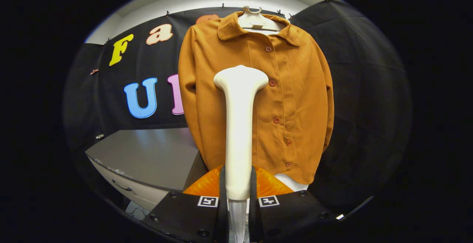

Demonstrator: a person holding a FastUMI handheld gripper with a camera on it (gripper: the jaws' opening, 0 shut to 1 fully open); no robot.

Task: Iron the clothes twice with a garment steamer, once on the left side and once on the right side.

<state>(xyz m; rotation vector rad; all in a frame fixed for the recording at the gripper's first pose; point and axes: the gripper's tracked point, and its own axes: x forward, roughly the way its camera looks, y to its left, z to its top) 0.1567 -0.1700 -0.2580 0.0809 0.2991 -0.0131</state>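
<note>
Currently gripper [238, 198] fingers pinch the steamer [239, 124] handle, head up before the shirt [295, 98] on its hanger [255, 19], left of the buttons; risk: smooth handle twisting in the pinch, or head snagging the placket

The garment steamer [239, 132] stands in front of the orange shirt [288, 98] and hides a vertical strip of it left of the button placket. The steamer's nozzle face points away and cannot be seen. Its lower handle is covered where both fingers [221, 198] press on it, and its base is cut off below them. The orange object [269, 185] behind the fingers is mostly hidden and cannot be identified. The hanger [255, 20] is largely covered by the collar. The worktop [147, 158] is partly hidden by the shirt.
</note>
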